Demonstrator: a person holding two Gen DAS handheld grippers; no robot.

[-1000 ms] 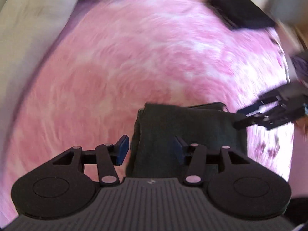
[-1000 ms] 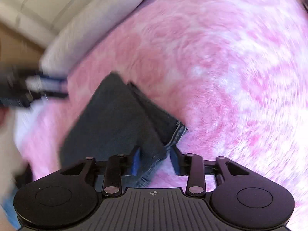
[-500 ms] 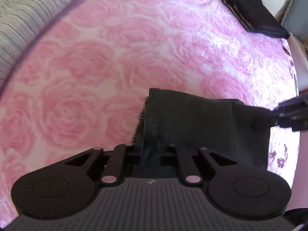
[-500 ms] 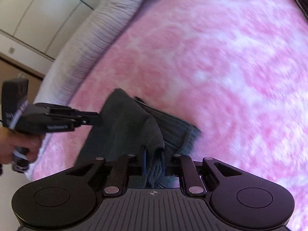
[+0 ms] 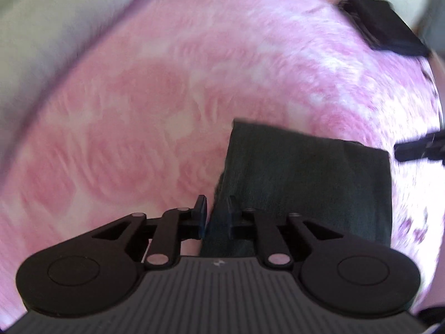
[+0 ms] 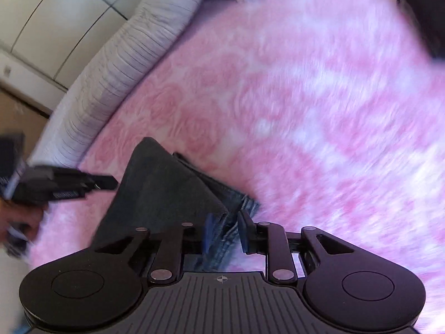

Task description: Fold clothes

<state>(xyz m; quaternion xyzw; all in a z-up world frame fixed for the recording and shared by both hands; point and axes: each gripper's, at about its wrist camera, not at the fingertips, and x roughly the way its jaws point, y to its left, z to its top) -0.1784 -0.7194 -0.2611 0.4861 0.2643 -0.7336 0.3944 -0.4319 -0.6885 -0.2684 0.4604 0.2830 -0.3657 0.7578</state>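
Observation:
A folded dark denim garment (image 5: 303, 183) lies on a pink rose-patterned blanket (image 5: 139, 128). My left gripper (image 5: 215, 213) is open, its jaws astride the garment's near left edge. In the right wrist view the same garment (image 6: 167, 194) lies folded with its frayed hem (image 6: 239, 203) toward me. My right gripper (image 6: 226, 231) is open around that hem corner. The right gripper's fingers show at the right edge of the left wrist view (image 5: 417, 149); the left gripper shows at the left of the right wrist view (image 6: 64, 186).
Another folded black garment (image 5: 383, 25) lies at the far right of the blanket. A grey ribbed bolster (image 6: 130, 64) runs along the blanket's far left edge, with a white panelled wall (image 6: 55, 19) behind.
Both grippers were shut on the garment's corners half a second ago. Both have opened now and let go; the garment lies flat. Both views are blurred by motion.

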